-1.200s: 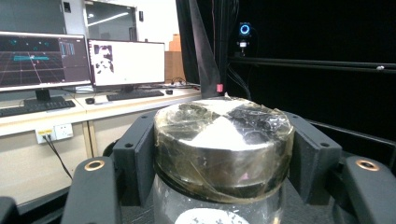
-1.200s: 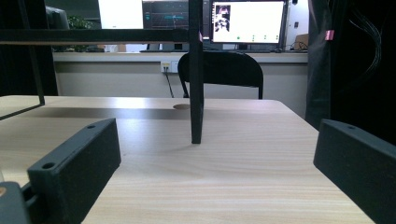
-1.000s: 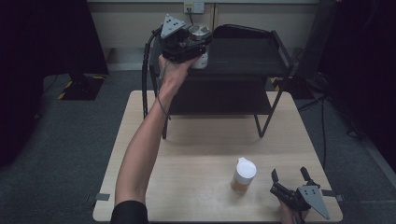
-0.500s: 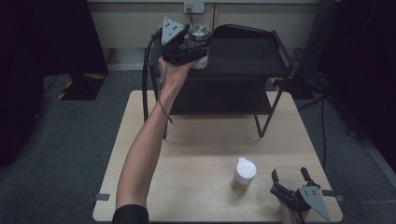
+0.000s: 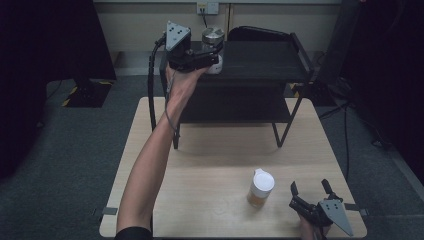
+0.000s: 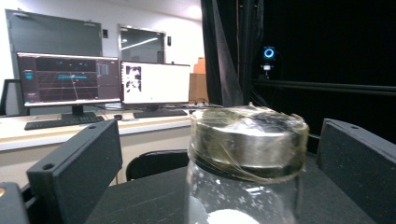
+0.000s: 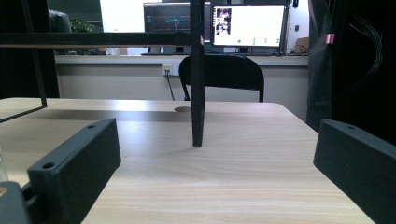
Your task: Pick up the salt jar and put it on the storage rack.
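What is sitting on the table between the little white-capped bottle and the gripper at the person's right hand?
Nothing: in the high view, only bare wooden table separates the white-capped bottle from the right gripper.

The desk (image 5: 210,165) was topped with pale, matt wood grain. The jar (image 6: 245,186) was of clear glass, capped by a brushed metal lid (image 6: 247,135) wrapped in crinkled glossy film. Matt black plastic was seen on the tongs' jaws, and dull black metal on the shelf (image 5: 260,62).
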